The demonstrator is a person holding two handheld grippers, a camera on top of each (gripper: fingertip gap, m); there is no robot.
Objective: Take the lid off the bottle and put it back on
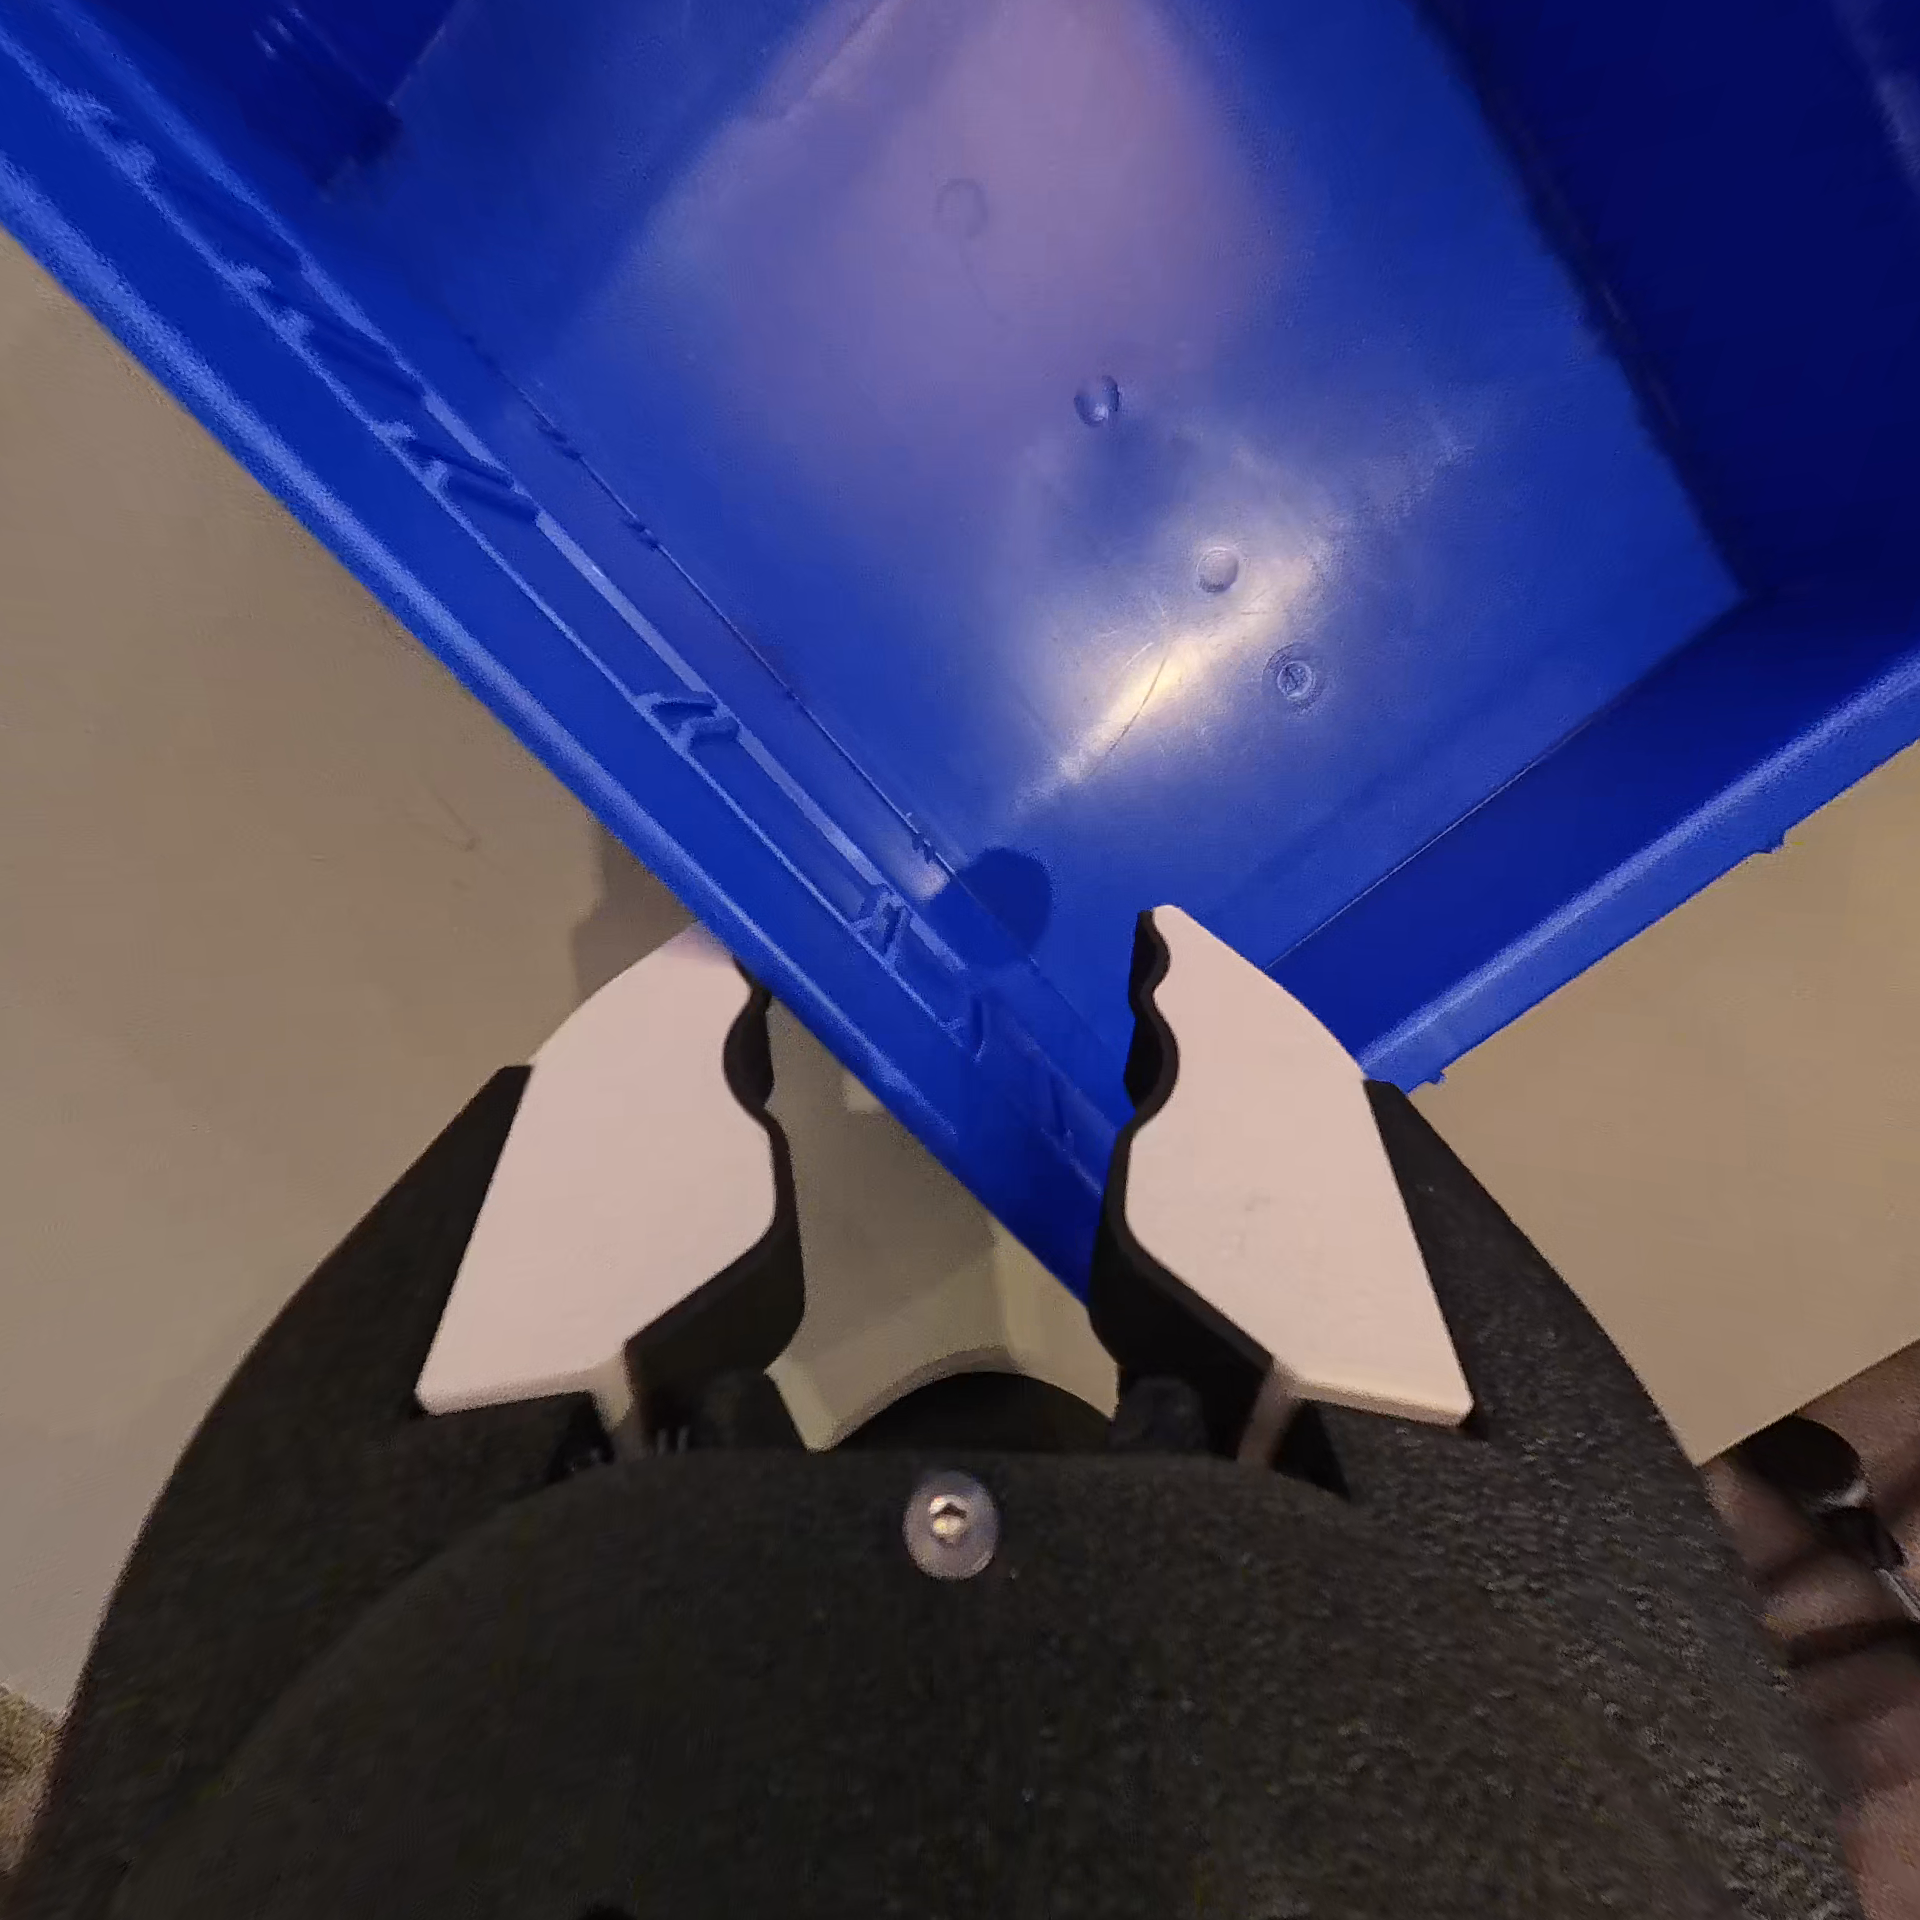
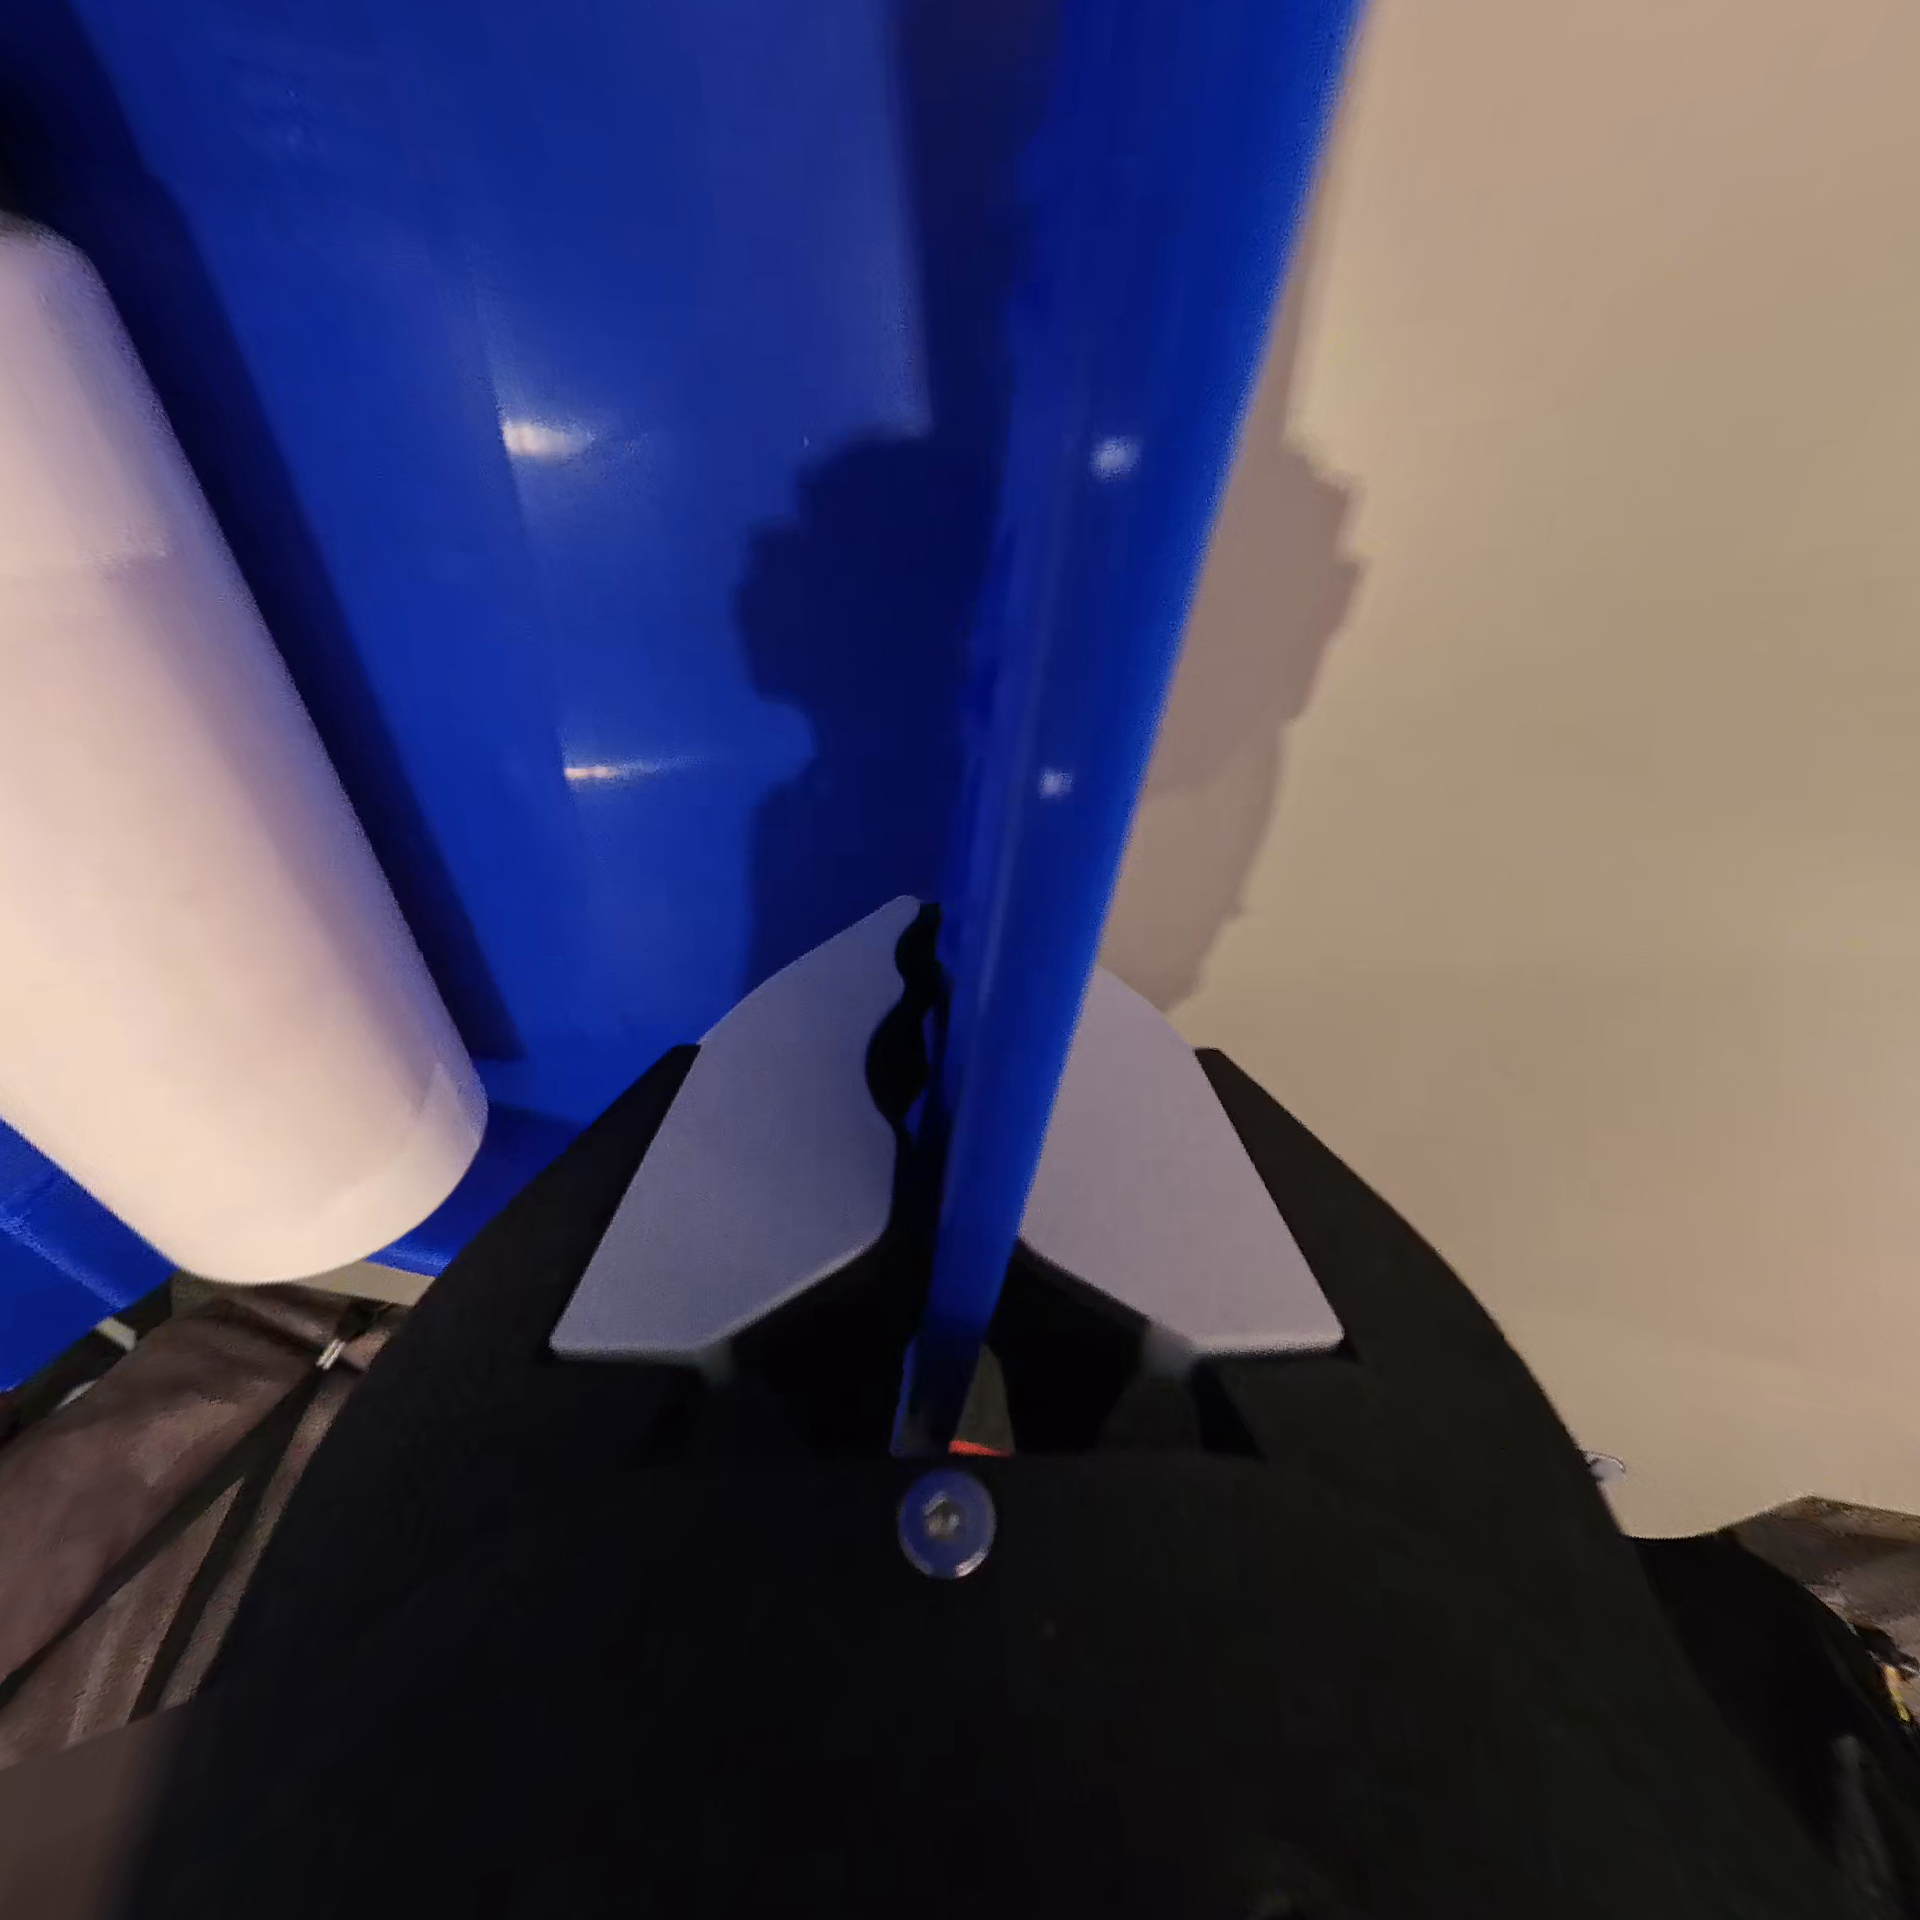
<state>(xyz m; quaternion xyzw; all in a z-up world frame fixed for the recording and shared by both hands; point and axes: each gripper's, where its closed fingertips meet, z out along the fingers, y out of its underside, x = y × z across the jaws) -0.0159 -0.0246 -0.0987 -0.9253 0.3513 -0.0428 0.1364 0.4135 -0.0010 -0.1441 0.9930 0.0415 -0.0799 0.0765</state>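
My right gripper (image 2: 961,1049) had its jaws clenched on the blue plastic bin's wall (image 2: 1039,727). The white cylindrical bottle (image 2: 197,831) lay left of them, lengthwise. My left gripper (image 1: 951,1049) stood released astride the bin's rim (image 1: 665,665).

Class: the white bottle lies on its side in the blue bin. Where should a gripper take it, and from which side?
Probably across the round body of the white bottle, from above through the open top of the blue bin, whose walls block the sides. Its lid isn't visible.
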